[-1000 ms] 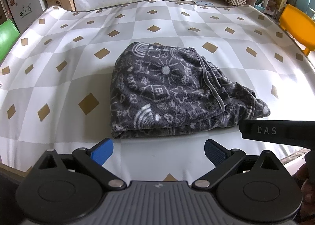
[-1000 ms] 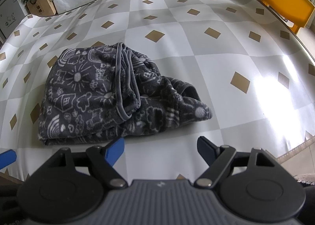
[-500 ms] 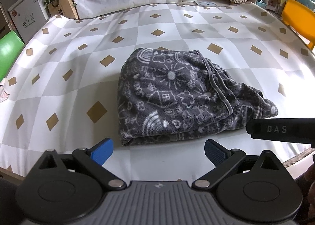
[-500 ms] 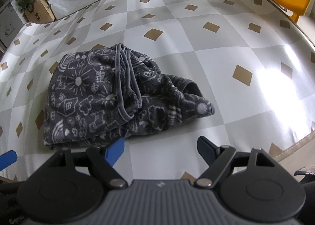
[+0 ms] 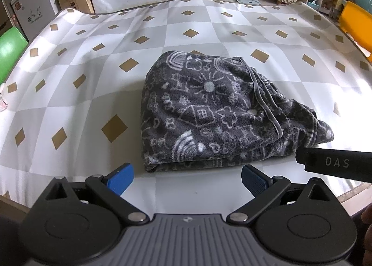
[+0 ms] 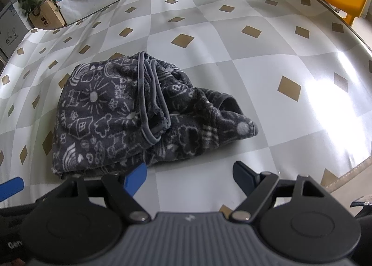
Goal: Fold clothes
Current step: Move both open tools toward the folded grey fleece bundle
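Garment folded, mid-frame on checked table. Left gripper and right gripper spread wide, empty, at bottom. Yellow chair seen upper right.

Left wrist view: folded grey garment now sits further right and lower in frame than a second ago; more table shows at left; right wrist view: garment slightly shifted right.
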`<state>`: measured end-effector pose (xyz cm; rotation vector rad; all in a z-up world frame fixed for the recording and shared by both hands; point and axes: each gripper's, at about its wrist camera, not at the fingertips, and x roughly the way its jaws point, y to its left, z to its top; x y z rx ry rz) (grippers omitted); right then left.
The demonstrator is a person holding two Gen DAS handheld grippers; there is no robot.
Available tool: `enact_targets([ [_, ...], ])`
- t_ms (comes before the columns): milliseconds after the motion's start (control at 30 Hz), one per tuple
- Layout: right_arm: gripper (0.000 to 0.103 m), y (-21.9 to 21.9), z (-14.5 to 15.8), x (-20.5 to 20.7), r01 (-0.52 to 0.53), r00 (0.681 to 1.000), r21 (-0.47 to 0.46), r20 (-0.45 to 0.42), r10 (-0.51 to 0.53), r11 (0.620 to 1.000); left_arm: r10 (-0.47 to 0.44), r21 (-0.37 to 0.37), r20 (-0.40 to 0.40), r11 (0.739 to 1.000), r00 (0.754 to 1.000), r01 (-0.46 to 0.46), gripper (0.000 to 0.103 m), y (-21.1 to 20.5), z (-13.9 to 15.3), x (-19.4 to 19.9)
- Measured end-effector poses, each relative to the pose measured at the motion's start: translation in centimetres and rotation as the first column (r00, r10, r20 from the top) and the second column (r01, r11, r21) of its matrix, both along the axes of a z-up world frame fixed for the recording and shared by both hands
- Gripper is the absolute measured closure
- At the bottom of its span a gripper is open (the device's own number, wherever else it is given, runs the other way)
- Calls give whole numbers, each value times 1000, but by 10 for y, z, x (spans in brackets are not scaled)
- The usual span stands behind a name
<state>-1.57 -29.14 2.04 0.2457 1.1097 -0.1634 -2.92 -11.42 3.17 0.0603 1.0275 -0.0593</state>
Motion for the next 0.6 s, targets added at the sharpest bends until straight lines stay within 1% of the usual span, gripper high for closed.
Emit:
enact_targets([
  [200,22,-3,-1,0,23,1000,23,14,-23,999,-9,-11,0,1000,1000,9,4,-1,-1,1],
  [600,22,-7,0,-2,59,996,16,64,-60,998,0,-13,0,1000,1000,0,4,5,0,9],
])
